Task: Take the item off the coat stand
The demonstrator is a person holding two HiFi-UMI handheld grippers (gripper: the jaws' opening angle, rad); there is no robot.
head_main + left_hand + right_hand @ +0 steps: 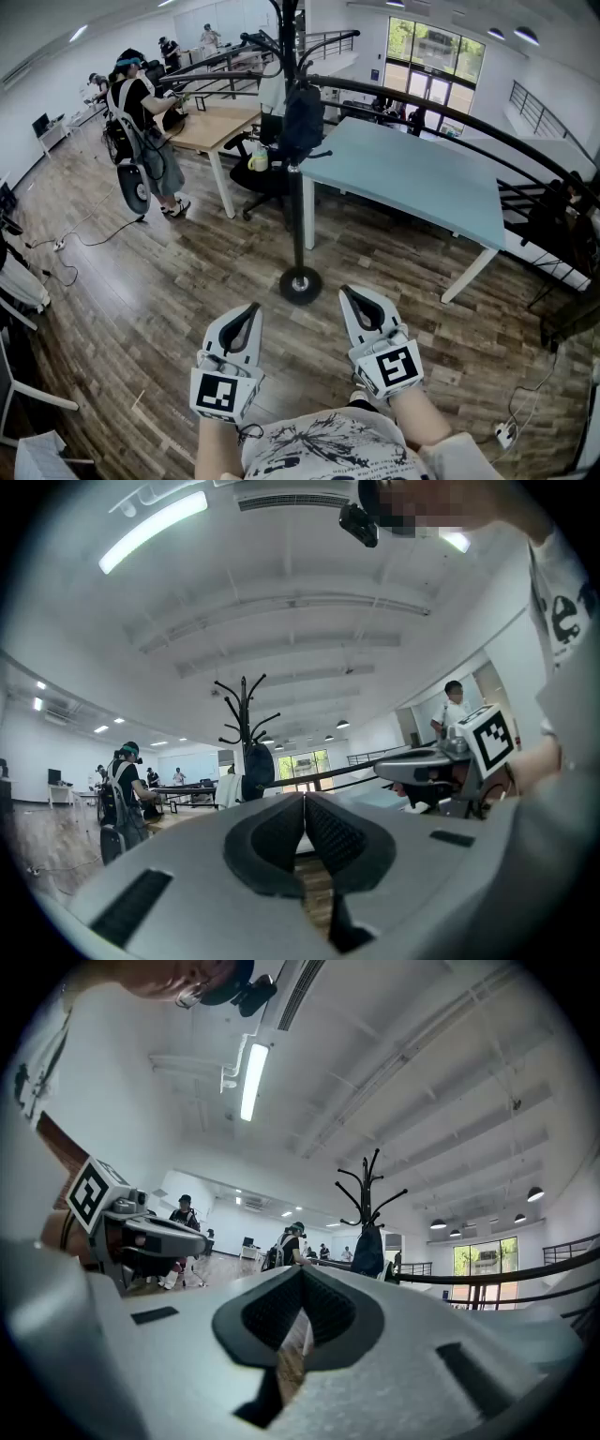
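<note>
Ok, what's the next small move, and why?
Probably step closer to the stand: the bag hangs on it, well beyond the left gripper and right gripper, both shut and empty.

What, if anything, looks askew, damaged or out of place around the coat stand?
Nothing stands out. The coat stand is upright on its round base, and a dark bag hangs from it. A white power strip with its cable lies on the floor at the right, away from the stand.
</note>
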